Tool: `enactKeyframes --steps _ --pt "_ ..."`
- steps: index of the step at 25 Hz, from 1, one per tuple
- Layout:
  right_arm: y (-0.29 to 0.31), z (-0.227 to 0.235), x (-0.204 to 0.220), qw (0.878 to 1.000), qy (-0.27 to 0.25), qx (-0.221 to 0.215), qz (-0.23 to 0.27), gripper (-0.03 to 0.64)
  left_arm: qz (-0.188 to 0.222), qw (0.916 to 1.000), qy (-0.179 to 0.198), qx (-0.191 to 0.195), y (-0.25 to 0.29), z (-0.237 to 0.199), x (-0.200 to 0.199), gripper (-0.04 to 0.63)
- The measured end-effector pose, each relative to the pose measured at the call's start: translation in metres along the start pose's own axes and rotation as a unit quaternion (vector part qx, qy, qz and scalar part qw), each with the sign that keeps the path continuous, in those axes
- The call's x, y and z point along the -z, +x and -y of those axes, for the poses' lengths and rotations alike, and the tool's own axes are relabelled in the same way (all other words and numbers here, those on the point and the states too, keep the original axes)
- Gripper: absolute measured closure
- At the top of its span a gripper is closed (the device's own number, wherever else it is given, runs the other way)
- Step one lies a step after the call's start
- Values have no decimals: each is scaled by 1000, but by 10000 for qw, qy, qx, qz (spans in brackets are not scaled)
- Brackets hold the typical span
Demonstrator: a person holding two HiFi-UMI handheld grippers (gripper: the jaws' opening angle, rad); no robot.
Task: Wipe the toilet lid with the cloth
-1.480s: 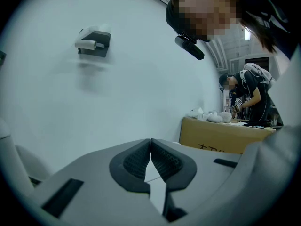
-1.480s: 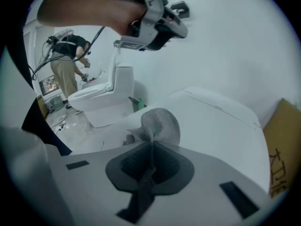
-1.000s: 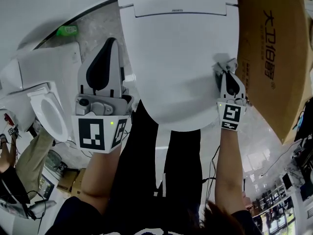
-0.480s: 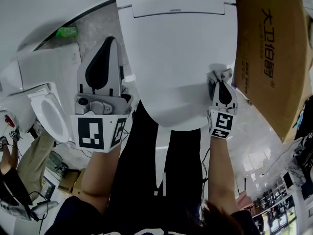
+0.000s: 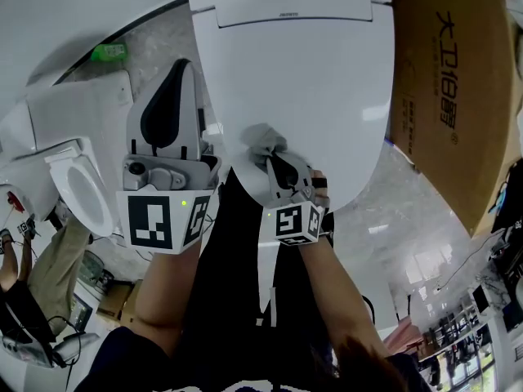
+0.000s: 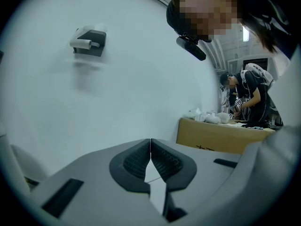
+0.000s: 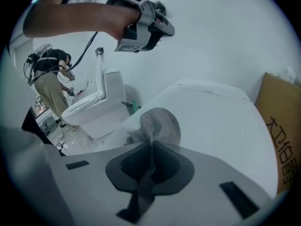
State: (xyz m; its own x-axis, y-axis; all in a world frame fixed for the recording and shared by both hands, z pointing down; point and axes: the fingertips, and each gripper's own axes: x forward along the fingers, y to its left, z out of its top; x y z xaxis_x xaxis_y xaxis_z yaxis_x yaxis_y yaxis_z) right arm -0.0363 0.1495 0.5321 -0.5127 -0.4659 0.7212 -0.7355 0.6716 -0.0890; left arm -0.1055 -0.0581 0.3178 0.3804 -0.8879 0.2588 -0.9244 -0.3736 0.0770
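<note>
The white toilet lid (image 5: 294, 96) lies closed and fills the upper middle of the head view; in the right gripper view the toilet lid (image 7: 211, 112) stretches away to the right. My right gripper (image 5: 274, 160) is shut on a grey cloth (image 5: 263, 140), which rests on the lid's front left edge. Seen from the right gripper (image 7: 151, 147), the cloth (image 7: 157, 124) bulges out past the jaws. My left gripper (image 5: 181, 76) is held off the lid's left side, jaws closed on nothing; the left gripper (image 6: 150, 147) points at a pale wall.
A large cardboard box (image 5: 458, 88) stands right of the toilet. Another white toilet (image 5: 78, 186) is on the floor at left, with a green bottle (image 5: 110, 52) behind it. A paper holder (image 6: 88, 41) hangs on the wall. Other people work in the background.
My right gripper has swept the cloth from the lid's right edge across its front to the front left. The left gripper has stayed put.
</note>
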Motion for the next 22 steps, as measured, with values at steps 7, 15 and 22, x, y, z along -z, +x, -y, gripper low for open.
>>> enactKeyframes --steps 7,15,22 --pt "1 -65 9 9856 -1184 -1188 -231 584 -15 10000 9 15 2 5 0 574" --pt "-38 7 44 9867 -1370 -866 -136 584 -3 9999 120 19 0 0 -3 574" --pt "-75 126 65 9957 -754 545 -10 584 -17 9999 134 61 -1 5 1 574"
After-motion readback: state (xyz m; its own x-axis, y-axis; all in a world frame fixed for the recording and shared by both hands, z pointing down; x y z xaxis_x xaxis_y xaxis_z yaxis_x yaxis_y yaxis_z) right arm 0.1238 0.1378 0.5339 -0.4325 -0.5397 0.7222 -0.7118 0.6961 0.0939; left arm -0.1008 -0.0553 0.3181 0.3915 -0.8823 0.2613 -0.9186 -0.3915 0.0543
